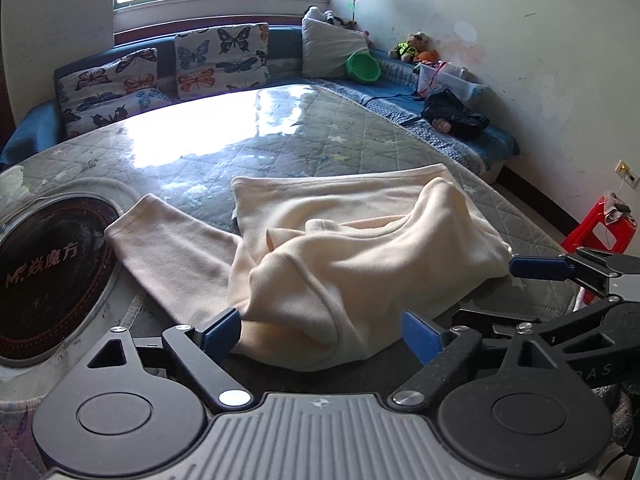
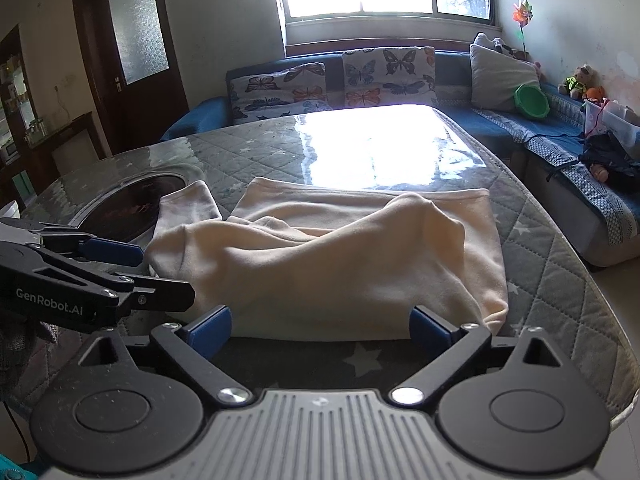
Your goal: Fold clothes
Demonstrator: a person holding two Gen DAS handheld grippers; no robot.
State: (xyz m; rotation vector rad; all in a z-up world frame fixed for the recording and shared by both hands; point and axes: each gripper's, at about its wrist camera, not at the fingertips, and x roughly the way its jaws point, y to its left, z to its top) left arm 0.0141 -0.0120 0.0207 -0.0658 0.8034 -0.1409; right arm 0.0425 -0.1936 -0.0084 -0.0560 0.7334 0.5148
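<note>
Cream garment (image 1: 320,256) just ahead of both gaping tools

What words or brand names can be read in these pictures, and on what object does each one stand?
"GenRobot.AI": on the side of the left claw.
"M" logo with "焱魔方": on the round black cooktop; the first character is uncertain.
"DAS": partial letters on the right claw; the rest is cut off.

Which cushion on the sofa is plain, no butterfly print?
The grey cushion in the sofa corner, behind the green bowl. The other two cushions carry butterflies.
</note>
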